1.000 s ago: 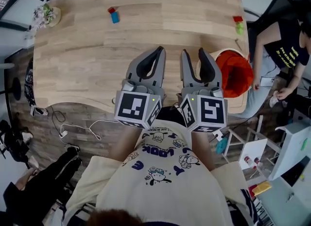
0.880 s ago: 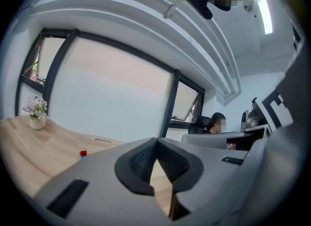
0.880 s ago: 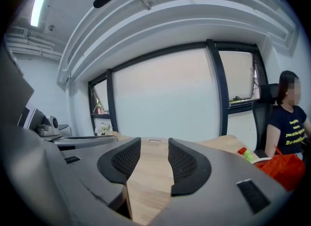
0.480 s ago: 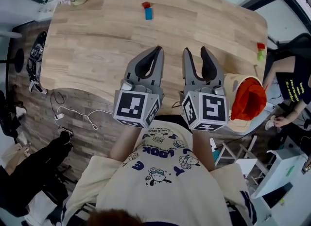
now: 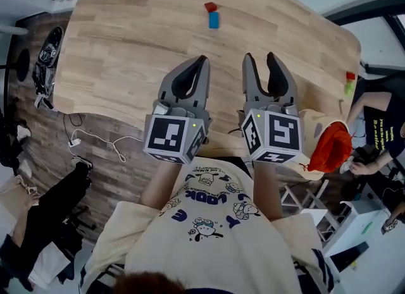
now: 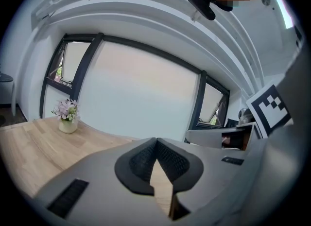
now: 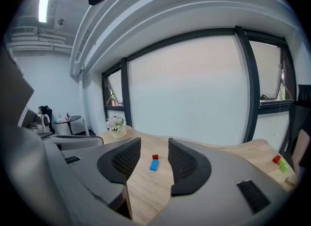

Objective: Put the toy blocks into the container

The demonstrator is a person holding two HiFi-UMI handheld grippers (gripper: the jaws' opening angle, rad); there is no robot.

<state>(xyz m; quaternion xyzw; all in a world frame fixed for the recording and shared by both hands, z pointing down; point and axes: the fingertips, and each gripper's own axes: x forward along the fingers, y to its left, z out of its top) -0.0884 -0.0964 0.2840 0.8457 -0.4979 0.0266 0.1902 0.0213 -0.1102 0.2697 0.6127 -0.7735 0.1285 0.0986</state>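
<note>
On the pale, smooth wood-grain table, could skid small hard cubes with an off-centre pinch; could topple the soft-looking, orange-lined container at its 4 o'clock edge through a careless drop. Grips nothing in either matte, mesh-padded claw: left gripper tips together, right gripper half-spread; blue block beside red block at 12 o'clock; red-green pair at 2.

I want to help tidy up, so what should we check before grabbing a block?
1. Right gripper fingers apart, empty: ok.
2. Left gripper fingers apart: not ok, tips touch, nothing held.
3. Red block and blue block unblocked on the table: ok.
4. Right gripper lined up with them: ok, both show between its fingers.
5. Container steady: cannot tell, it sits at the table's edge.
</note>
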